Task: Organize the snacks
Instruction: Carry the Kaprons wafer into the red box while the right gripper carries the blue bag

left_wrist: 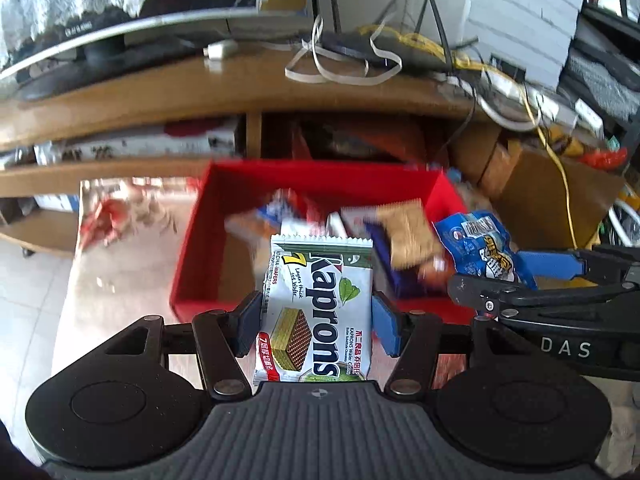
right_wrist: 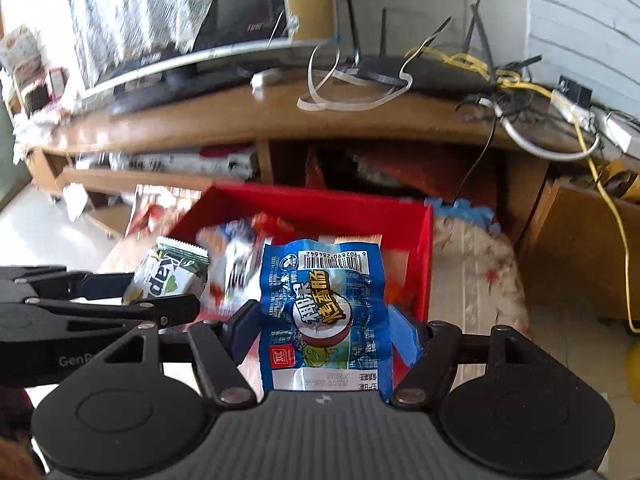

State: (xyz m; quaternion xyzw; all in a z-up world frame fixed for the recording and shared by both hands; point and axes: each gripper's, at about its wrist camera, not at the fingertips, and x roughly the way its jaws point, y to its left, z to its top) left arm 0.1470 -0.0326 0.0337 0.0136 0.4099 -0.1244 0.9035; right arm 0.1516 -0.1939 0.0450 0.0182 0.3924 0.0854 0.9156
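Left wrist view: the left gripper (left_wrist: 318, 320) has its blue pads pressed on both sides of a white and green Kaprons wafer packet (left_wrist: 318, 308), which stands upright between them.
Right wrist view: the right gripper (right_wrist: 324, 336) clamps a blue snack pouch (right_wrist: 322, 312) by its sides, barcode end pointing away from the camera.
Snack positions: both packets hang in the air above the near edge of a red box (left_wrist: 192, 248).
Red box contents: several other snack packets lie inside, blurred; a tan cracker pack (left_wrist: 408, 236) can be made out near the right wall.
Grippers together: the two sit side by side, close but apart; the right one shows at the right edge of the left wrist view with its blue pouch, the left one at the left edge of the right wrist view with its wafer packet.
Background: a wooden TV stand (left_wrist: 200, 92) carries a television (left_wrist: 100, 12), a router (right_wrist: 420, 72) and tangled cables (right_wrist: 520, 92).
Floor: pale tiles (left_wrist: 24, 280) show to the left of the box.
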